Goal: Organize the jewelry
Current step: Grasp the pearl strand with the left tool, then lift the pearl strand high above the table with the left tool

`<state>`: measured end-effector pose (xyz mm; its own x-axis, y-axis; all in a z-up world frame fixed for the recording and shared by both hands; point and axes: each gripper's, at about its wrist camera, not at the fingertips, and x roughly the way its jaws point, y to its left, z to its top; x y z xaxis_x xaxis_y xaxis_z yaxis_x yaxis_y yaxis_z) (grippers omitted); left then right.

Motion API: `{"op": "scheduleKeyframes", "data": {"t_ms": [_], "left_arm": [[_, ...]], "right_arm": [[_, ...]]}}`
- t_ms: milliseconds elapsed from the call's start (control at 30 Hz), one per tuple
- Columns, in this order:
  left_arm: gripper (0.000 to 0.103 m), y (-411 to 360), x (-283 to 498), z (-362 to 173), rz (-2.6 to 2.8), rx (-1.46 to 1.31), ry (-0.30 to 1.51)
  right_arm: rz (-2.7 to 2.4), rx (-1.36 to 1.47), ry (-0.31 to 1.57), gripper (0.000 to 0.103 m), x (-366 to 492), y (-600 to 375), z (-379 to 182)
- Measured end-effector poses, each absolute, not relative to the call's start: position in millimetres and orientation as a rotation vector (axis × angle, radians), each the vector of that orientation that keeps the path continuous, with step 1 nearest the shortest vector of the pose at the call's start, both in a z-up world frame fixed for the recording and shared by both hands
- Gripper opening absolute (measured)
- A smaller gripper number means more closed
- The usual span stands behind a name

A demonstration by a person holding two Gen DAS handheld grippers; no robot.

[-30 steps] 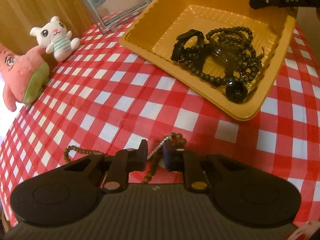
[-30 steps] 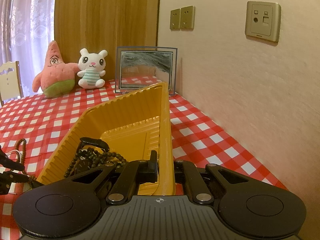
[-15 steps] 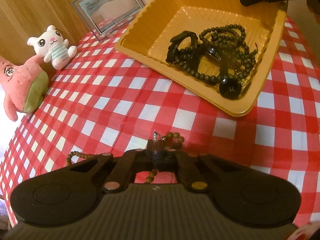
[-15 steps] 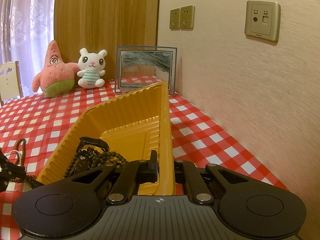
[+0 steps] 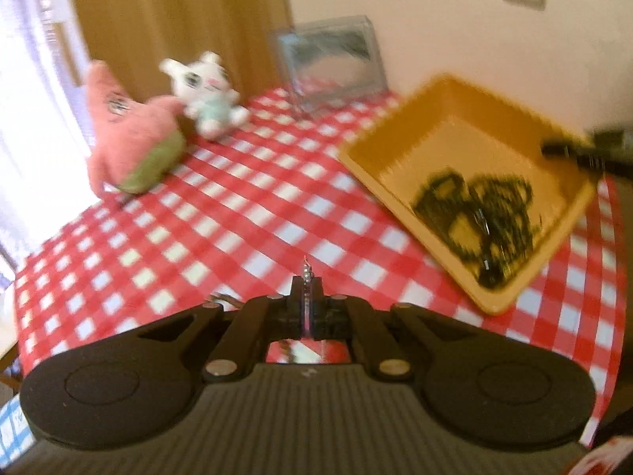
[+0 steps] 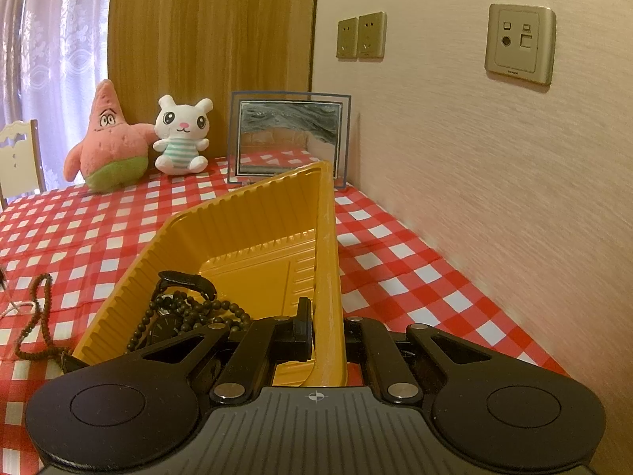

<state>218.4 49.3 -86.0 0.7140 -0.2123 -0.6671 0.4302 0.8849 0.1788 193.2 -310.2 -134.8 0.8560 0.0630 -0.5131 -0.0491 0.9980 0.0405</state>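
This is a home room: a desk (image 6: pixel 415 261) under a red checked cloth, two plush toys (image 6: pixel 180 134), a framed picture (image 6: pixel 290 138), lace curtains (image 6: pixel 51 39) and wall sockets (image 6: pixel 361 35).

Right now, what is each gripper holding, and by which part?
The left gripper is shut on a thin silver chain, pinched along its length. The right gripper is shut on the yellow tray, clamping its right side wall near the corner.

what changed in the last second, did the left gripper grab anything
Yes. The left gripper closed on the thin silver chain and lifted, swinging its view up. The right gripper stayed clamped on the yellow tray rim; the brown bead strand remains on the cloth.
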Motion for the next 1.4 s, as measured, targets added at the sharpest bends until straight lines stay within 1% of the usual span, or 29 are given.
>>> {"op": "scheduleKeyframes", "data": {"t_ms": [267,633,1000,1400], "left_arm": [[0.001,80,206,-29,-0.27,0.23,0.601],[0.001,68,194,13,-0.3,0.191,0.512],[0.001,29,197,47,-0.408,0.172,0.427],[0.001,-37,219,52,-0.598,0.128,0.389]], "right_arm": [[0.072,0.009,0.528,0.005,192,-307,-133],[0.102,-0.011,0.499,0.005,201,-302,-127],[0.107,-0.005,0.495,0.005,204,-300,-126],[0.11,0.002,0.496,0.005,204,-301,-126]]}}
